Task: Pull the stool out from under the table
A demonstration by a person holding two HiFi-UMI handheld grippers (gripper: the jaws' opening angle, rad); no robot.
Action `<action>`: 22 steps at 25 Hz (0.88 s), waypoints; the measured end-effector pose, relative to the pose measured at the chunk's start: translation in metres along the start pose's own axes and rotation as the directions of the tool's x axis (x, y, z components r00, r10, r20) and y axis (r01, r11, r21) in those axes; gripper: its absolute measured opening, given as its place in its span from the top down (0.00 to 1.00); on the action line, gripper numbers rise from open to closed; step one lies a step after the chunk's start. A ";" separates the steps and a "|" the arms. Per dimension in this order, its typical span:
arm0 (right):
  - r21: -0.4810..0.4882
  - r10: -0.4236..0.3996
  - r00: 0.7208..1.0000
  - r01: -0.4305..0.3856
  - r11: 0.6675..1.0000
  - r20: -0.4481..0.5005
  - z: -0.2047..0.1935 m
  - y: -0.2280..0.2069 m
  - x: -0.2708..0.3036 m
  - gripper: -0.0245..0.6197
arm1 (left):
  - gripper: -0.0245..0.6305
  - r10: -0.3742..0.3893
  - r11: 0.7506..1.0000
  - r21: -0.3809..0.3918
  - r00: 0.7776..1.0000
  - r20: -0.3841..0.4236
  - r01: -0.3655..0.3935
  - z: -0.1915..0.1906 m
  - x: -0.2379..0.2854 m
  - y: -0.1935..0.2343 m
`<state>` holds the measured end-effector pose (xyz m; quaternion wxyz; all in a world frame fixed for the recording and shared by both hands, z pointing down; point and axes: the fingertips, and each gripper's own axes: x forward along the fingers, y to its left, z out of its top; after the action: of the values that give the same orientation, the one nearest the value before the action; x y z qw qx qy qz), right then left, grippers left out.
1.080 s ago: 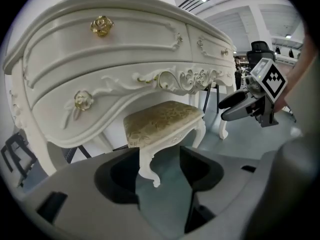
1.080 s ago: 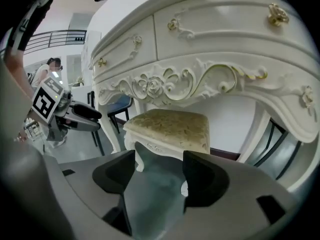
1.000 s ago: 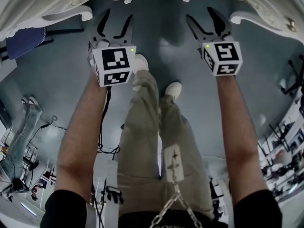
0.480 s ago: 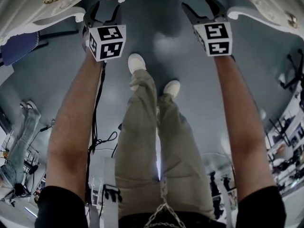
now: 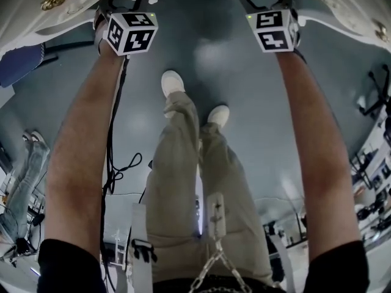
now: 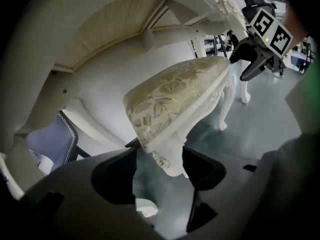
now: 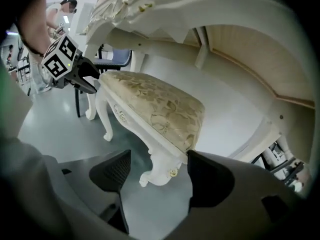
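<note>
The stool [image 6: 175, 96] has a gold floral cushion and white carved legs and stands under the white ornate table [image 5: 36, 11]. My left gripper [image 6: 159, 159] straddles its near left corner leg [image 6: 169, 165]. The jaws are opening and do not press on the leg. My right gripper [image 7: 159, 159] straddles the other near corner leg [image 7: 161, 170] of the stool [image 7: 160, 109], jaws also opening and apart from it. In the head view only the marker cubes [image 5: 131, 32] [image 5: 273, 29] show. The jaws there are hidden under the table edge.
The table's underside arches over the stool [image 7: 235, 49]. A blue chair [image 6: 50, 144] stands behind the table. My own legs and white shoes [image 5: 172, 83] stand on the grey floor, with cables [image 5: 116, 163] at the left. Another person's legs [image 5: 24, 176] show far left.
Both grippers have moved forward to the table edge. Their jaws, visible a second ago in the head view, are now hidden beneath it.
</note>
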<state>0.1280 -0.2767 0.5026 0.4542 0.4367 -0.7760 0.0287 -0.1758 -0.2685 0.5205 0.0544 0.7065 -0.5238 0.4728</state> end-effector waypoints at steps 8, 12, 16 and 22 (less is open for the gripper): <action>-0.033 -0.041 0.999 0.041 0.999 0.010 0.002 -0.008 0.004 0.45 | 0.55 -0.031 0.999 0.028 0.999 -0.034 0.032 0.007 0.020 0.001; -0.026 -0.096 0.994 0.098 0.995 0.058 0.013 -0.019 -0.003 0.45 | 0.55 -0.030 0.999 0.026 0.999 -0.035 0.031 0.009 0.021 0.000; 0.001 -0.009 1.000 0.009 1.000 -0.007 0.007 -0.015 0.016 0.45 | 0.55 -0.027 0.999 0.038 0.999 -0.043 0.028 0.004 0.020 -0.001; 0.039 0.029 1.000 -0.029 0.999 0.000 0.005 -0.016 0.013 0.45 | 0.55 -0.045 0.999 -0.015 0.997 -0.067 0.045 0.006 0.014 -0.008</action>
<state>0.1329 -0.2971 0.5037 0.4453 0.4340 -0.7815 0.0506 -0.1654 -0.2777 0.5306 0.0874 0.7014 -0.5089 0.4914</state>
